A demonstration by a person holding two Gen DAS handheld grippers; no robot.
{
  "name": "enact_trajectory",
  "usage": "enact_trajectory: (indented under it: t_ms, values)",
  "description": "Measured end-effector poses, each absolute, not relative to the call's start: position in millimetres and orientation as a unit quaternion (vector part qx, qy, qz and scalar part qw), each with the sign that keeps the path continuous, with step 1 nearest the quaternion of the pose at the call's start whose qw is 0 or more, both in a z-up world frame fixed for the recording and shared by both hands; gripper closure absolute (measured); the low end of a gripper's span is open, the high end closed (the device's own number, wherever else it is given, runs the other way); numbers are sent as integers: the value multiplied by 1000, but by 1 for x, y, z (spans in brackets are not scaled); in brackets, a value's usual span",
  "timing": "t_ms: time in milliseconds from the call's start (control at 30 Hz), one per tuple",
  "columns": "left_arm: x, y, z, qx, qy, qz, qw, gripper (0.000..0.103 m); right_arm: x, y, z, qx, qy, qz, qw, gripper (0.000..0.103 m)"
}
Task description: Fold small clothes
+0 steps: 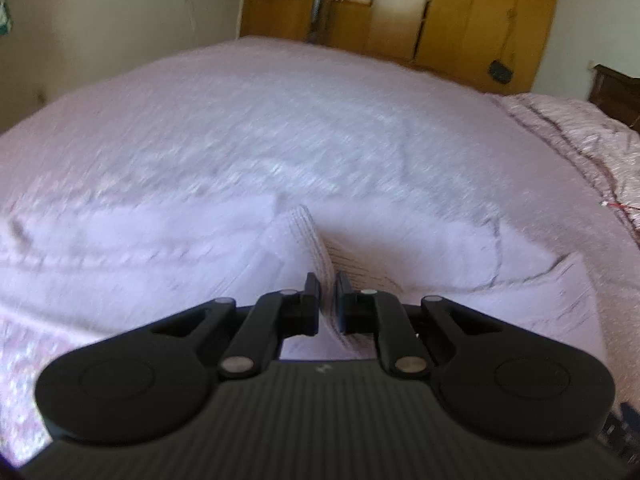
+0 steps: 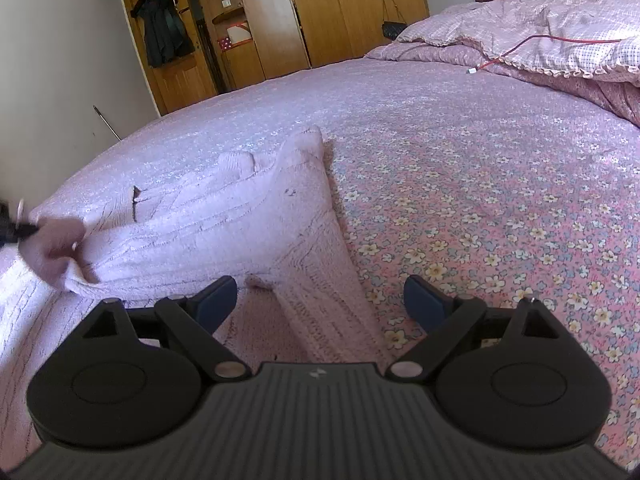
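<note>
The pink knitted garment (image 2: 224,224) lay on the bed (image 2: 460,184), one fold pinched in the clenched left gripper (image 1: 328,300); the right gripper (image 2: 320,300) stood released, straddling its sleeve.

The left gripper (image 1: 327,298) is matt black plastic. Behind its fingers sits a wide body with fine ribs running lengthwise and a small pale mark at the middle of its front edge. On each side of the body is a round housing with a raised ring on top. Two flat link arms run forward from each housing, pinned with silver round-headed screws, and end in square black blocks carrying dark blue pads (image 1: 343,300).

The right gripper (image 2: 320,300) has the same build: ribbed body, pale mark, round side housings, triangular cut-outs in the outer links, silver pins and blue pads (image 2: 422,300).
</note>
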State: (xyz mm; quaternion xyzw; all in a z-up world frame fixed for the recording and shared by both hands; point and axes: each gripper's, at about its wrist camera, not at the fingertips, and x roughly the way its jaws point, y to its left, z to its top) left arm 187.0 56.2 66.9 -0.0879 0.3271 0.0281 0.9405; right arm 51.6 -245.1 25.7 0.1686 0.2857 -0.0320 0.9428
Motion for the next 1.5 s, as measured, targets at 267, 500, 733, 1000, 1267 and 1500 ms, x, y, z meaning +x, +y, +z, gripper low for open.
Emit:
enact_trajectory:
  t_ms: [267,500,733,1000,1267,1500]
  values:
    - [173,82,45,-55,359,86,928,81,53,-242,26,154,291,-36,944,8]
    - [160,99,56,-87,350,84,929,74,57,-238,27,136,300,-40,943,8]
    - [177,96,70,-35,353,61,933,51,70,-245,50,141,293,-22,945,8]
    - [208,85,38,11,385,40,922,51,129,-240,63,85,313,9,946,23]
    - [201,82,34,30,366,4,930,53,163,-226,44,47,345,12,937,65]
    - [195,71,37,22,361,-33,932,89,157,-234,54,36,320,6,947,96]
